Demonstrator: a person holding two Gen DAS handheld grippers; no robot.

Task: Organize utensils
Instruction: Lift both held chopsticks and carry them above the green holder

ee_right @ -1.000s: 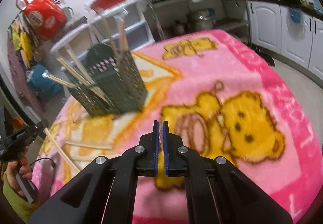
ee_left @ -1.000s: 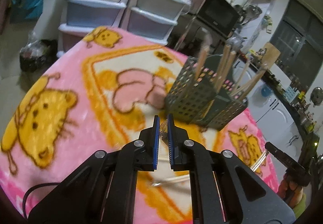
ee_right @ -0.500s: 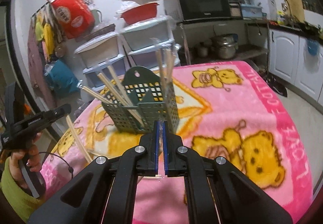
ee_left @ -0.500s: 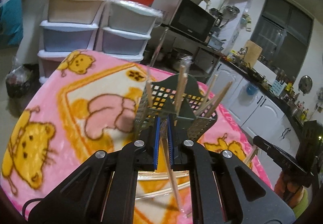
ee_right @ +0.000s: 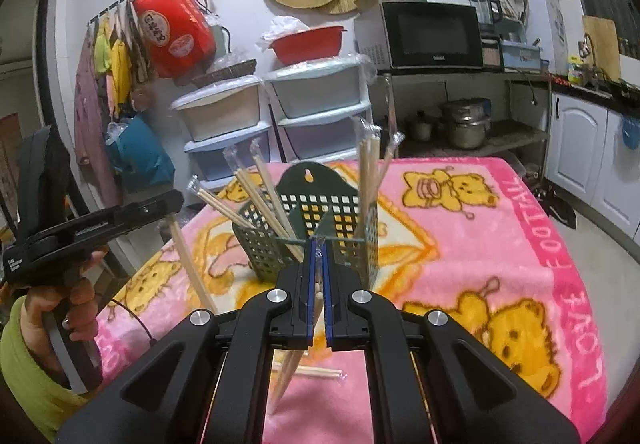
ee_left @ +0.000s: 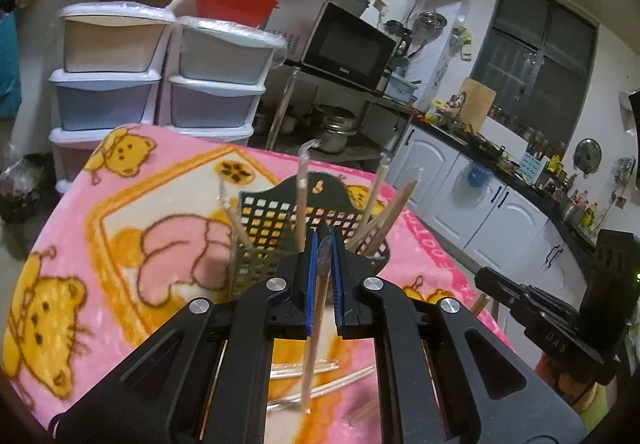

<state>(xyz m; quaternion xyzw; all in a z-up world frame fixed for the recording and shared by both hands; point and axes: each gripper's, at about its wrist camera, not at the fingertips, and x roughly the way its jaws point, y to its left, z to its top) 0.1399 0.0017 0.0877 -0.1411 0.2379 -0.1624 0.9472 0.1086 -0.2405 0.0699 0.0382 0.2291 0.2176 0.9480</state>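
A dark green perforated utensil holder (ee_left: 272,211) (ee_right: 312,219) stands on the pink cartoon blanket (ee_left: 120,211) with several wrapped wooden chopsticks upright in it. My left gripper (ee_left: 323,240) is shut on a plastic-wrapped chopstick pair (ee_left: 314,340) that hangs down from its jaws, just in front of the holder. My right gripper (ee_right: 319,248) is shut on another wrapped chopstick pair (ee_right: 294,364), also hanging down, close to the holder's near side. The right wrist view shows the left gripper (ee_right: 172,201) at the left with its chopsticks (ee_right: 192,268) dangling. More wrapped chopsticks (ee_left: 308,368) (ee_right: 320,371) lie on the blanket below.
Stacked plastic drawers (ee_left: 160,83) and a microwave (ee_left: 344,47) on a metal rack stand behind the table. White kitchen cabinets (ee_left: 480,203) run along the right. A hand in a green sleeve (ee_right: 36,344) holds the left gripper. The blanket's right half (ee_right: 500,244) is bare.
Both grippers have risen off the blanket, each lifting a wrapped chopstick pair that now hangs from its jaws. The holder has come closer and more upright in both views.
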